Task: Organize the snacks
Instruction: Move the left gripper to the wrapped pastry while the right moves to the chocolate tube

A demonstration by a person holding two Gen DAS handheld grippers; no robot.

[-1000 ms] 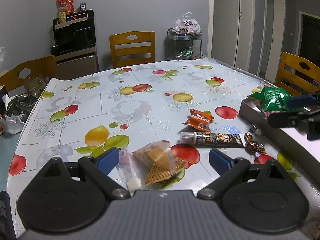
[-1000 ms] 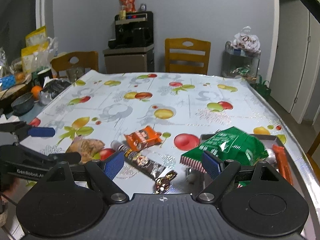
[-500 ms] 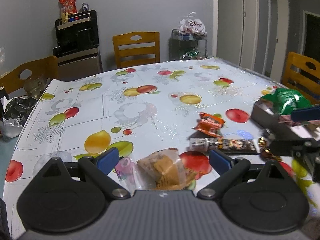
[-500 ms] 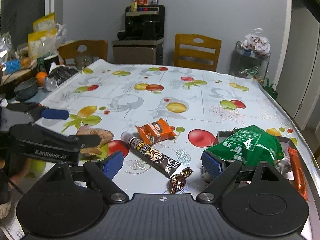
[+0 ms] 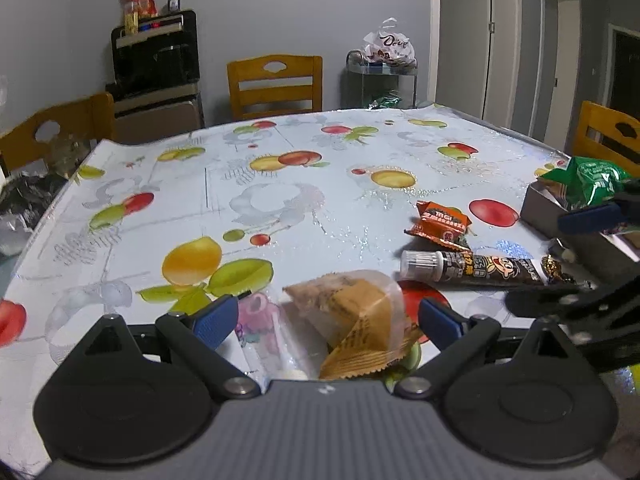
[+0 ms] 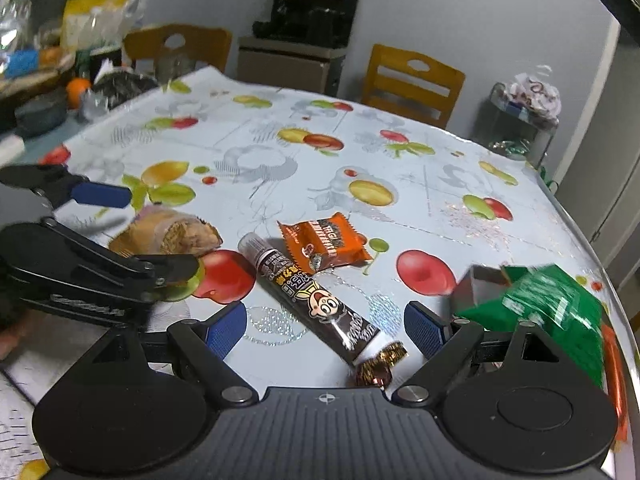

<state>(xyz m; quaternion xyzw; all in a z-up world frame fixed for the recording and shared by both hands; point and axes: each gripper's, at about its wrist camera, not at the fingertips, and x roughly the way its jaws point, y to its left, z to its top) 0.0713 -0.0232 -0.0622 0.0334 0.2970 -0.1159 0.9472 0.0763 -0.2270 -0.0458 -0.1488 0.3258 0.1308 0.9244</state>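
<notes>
The brown tube (image 6: pixel 316 300) lies on the tabletop (image 6: pixel 420 184) between the wide-open, empty right tool's (image 6: pixel 326 330) pads; the right view alone shows its cartoon face. Only the left view shows a clear pastry pack (image 5: pixel 352 316) between the open, empty left tool's (image 5: pixel 326 322) pads. Beside the tube, an orange packet (image 5: pixel 440 226) reads "mci". Near the tube, a grey box (image 5: pixel 560 216) holds a green bag (image 5: pixel 592 180).
</notes>
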